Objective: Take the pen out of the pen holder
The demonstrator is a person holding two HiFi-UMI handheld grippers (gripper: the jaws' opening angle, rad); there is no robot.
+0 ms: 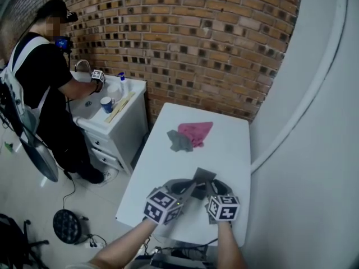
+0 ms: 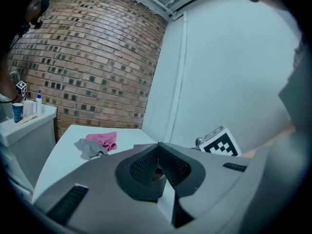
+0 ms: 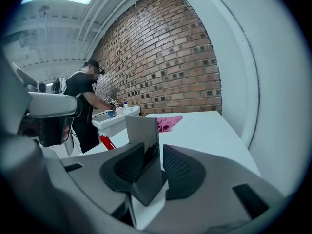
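White table (image 1: 230, 150) hugs the curved wall on its right, floor drop on its left, with open top between pink cloth (image 1: 196, 132) and pen holder (image 1: 203, 176) near the front edge. Left gripper (image 1: 189, 189) pinches narrow on the holder and right gripper (image 1: 208, 190) stands wide around it. Only the right gripper view shows the dark pen (image 3: 150, 154) inside.

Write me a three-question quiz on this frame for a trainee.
1. True or false: the pink cloth lies on the white table.
2. What stands between the jaws of the right gripper? A) a grey pen holder B) a cup C) a bottle
3. Fill in: the wall behind the table is built of ____.
Key: 1 true; 2 A; 3 brick.
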